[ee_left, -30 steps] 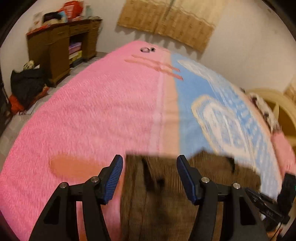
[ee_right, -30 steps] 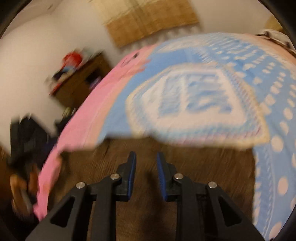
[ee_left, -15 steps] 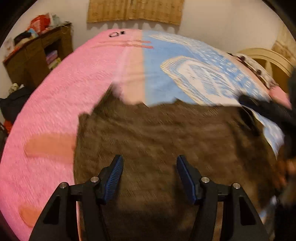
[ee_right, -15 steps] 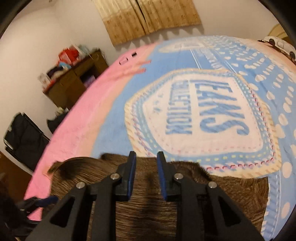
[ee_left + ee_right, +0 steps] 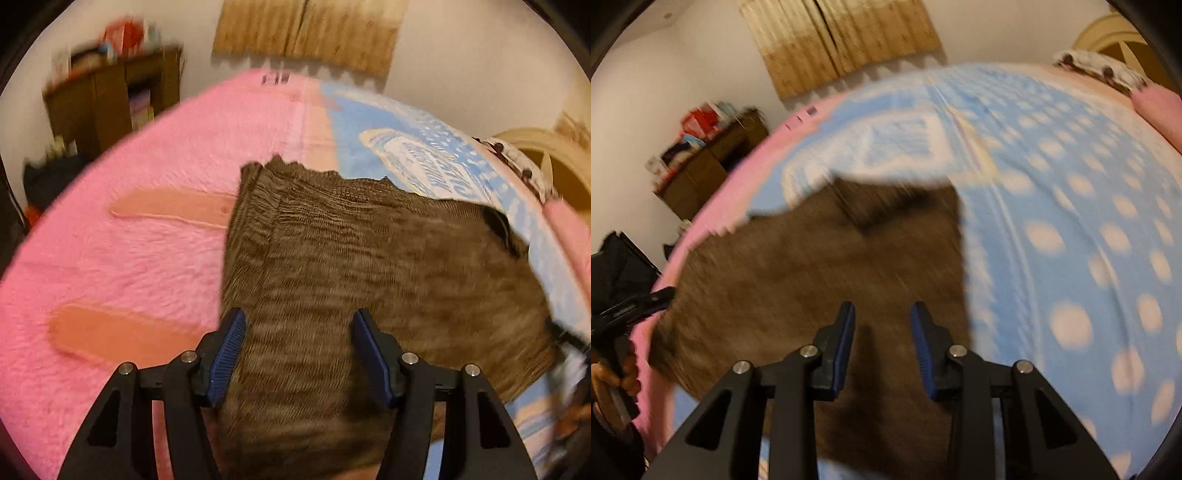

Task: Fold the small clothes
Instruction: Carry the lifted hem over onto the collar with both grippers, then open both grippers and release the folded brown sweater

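Note:
A brown corduroy garment lies spread flat on the bed, across the seam between the pink and blue parts of the blanket. It also shows in the right wrist view. My left gripper is open and empty above the garment's near left part. My right gripper is open and empty above the garment's near right edge. The left gripper also shows at the left edge of the right wrist view.
The bed carries a pink and blue fleece blanket with white dots. A brown wooden desk with clutter stands left by the wall. A tan curtain hangs behind. A pillow lies at the far right.
The right gripper has opened, letting go of the garment. Both grippers have pulled back, so more of the flat garment shows. The left gripper stayed open.

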Demonstrator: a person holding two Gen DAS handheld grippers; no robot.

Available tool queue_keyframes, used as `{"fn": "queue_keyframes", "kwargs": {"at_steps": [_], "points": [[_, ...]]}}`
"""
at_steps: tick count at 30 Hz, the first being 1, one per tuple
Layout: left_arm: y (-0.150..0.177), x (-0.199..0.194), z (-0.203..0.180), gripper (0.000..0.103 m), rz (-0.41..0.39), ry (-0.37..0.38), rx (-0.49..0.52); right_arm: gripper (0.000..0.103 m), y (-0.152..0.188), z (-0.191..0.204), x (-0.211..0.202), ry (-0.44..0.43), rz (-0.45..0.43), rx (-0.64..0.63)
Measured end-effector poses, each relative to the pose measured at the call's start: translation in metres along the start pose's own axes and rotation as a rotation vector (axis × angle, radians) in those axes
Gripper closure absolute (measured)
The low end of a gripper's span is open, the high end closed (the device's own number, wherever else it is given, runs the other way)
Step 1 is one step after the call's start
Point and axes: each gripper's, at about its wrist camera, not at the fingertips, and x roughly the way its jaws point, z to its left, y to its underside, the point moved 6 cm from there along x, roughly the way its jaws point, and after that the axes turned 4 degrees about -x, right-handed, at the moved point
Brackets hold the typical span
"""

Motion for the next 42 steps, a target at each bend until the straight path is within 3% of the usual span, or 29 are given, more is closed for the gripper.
{"fn": "queue_keyframes", "kwargs": {"at_steps": [3, 5, 7, 9, 13, 16, 18, 21, 23, 25, 27, 31, 32, 35, 40, 42], "points": [[0.009, -0.007, 0.003, 0.036, 0.018, -0.116, 0.039, 0.086, 0.013, -0.009, -0.014, -0.011, -0.004, 0.047], [0.01, -0.012, 0.005, 0.036, 0.045, -0.067, -0.016, 0.087, 0.008, -0.007, -0.022, 0.018, 0.005, 0.028], [0.005, -0.018, 0.003, 0.035, 0.034, -0.01, -0.09, 0.08, -0.005, 0.001, -0.031, 0.033, -0.036, -0.021], [0.002, -0.018, 0.0, 0.034, 0.029, 0.012, -0.121, 0.079, -0.027, 0.011, -0.033, 0.008, -0.073, -0.039], [0.008, 0.002, 0.0, 0.034, 0.041, -0.05, -0.131, 0.071, -0.058, 0.031, 0.01, 0.044, -0.027, -0.137], [0.014, 0.006, -0.001, 0.034, 0.035, -0.069, -0.086, 0.074, -0.075, 0.039, 0.063, 0.067, 0.075, -0.204], [0.015, 0.006, -0.003, 0.034, 0.039, -0.08, -0.049, 0.076, -0.094, 0.036, 0.082, 0.085, 0.078, -0.206], [0.015, 0.007, -0.002, 0.034, 0.031, -0.076, -0.024, 0.076, -0.132, 0.003, 0.087, 0.138, -0.009, -0.098], [0.015, 0.002, 0.0, 0.034, 0.019, -0.052, -0.032, 0.071, -0.144, -0.034, 0.079, 0.16, -0.05, 0.07], [0.014, -0.006, 0.006, 0.034, -0.003, -0.022, -0.064, 0.071, -0.137, -0.053, 0.068, 0.119, -0.059, 0.162], [0.008, -0.015, 0.014, 0.034, -0.041, 0.006, -0.109, 0.07, -0.117, -0.054, 0.051, 0.071, -0.06, 0.159], [0.002, -0.026, 0.035, 0.034, -0.072, 0.025, -0.203, 0.055, -0.056, -0.041, 0.005, 0.014, -0.055, 0.127], [0.003, -0.026, 0.038, 0.034, -0.066, 0.026, -0.219, 0.047, -0.045, -0.038, -0.004, 0.012, -0.061, 0.123], [0.012, -0.028, 0.047, 0.034, -0.054, 0.073, -0.293, 0.04, -0.015, -0.021, -0.021, 0.045, -0.089, 0.064], [0.032, -0.034, 0.053, 0.033, -0.059, 0.128, -0.397, 0.035, 0.019, -0.002, -0.009, 0.112, -0.048, -0.038], [0.036, -0.036, 0.048, 0.025, -0.06, 0.14, -0.394, 0.035, 0.024, -0.004, -0.006, 0.126, -0.039, -0.031]]}}
